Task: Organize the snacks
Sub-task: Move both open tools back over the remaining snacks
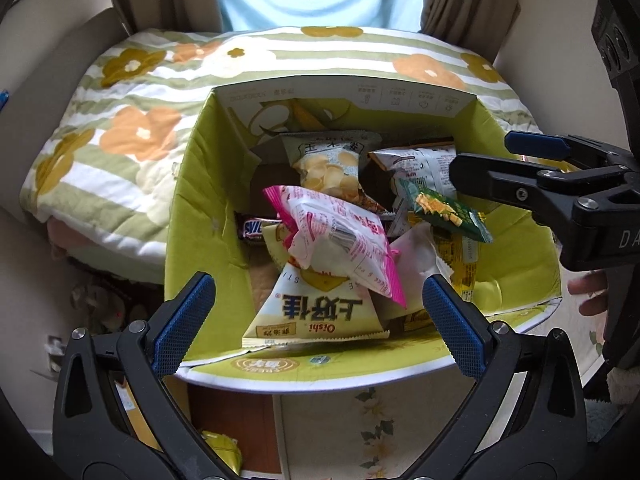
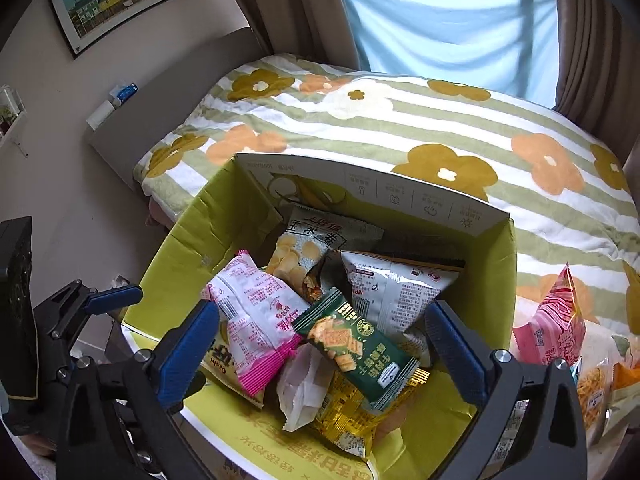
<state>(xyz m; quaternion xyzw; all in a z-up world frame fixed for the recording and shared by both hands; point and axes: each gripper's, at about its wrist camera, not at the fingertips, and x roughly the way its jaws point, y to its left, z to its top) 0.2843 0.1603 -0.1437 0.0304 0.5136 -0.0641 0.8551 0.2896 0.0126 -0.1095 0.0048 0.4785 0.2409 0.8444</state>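
An open yellow-green cardboard box (image 1: 192, 184) (image 2: 168, 264) holds several snack packets. A pink and white packet (image 1: 340, 240) (image 2: 256, 316) lies on a yellow Oishi bag (image 1: 320, 312). A dark green cracker packet (image 1: 444, 208) (image 2: 356, 344) lies on top at the right. My left gripper (image 1: 316, 320) is open and empty above the box's near side; it also shows in the right wrist view (image 2: 108, 296). My right gripper (image 2: 320, 344) is open and empty right above the green packet; it also shows in the left wrist view (image 1: 480, 156).
The box stands against a bed with a striped flower blanket (image 2: 400, 128). More snack packets, one pink (image 2: 552, 320), lie on the bed right of the box. A yellow packet (image 1: 220, 448) lies low by a cabinet. Curtains (image 2: 292, 4) hang behind.
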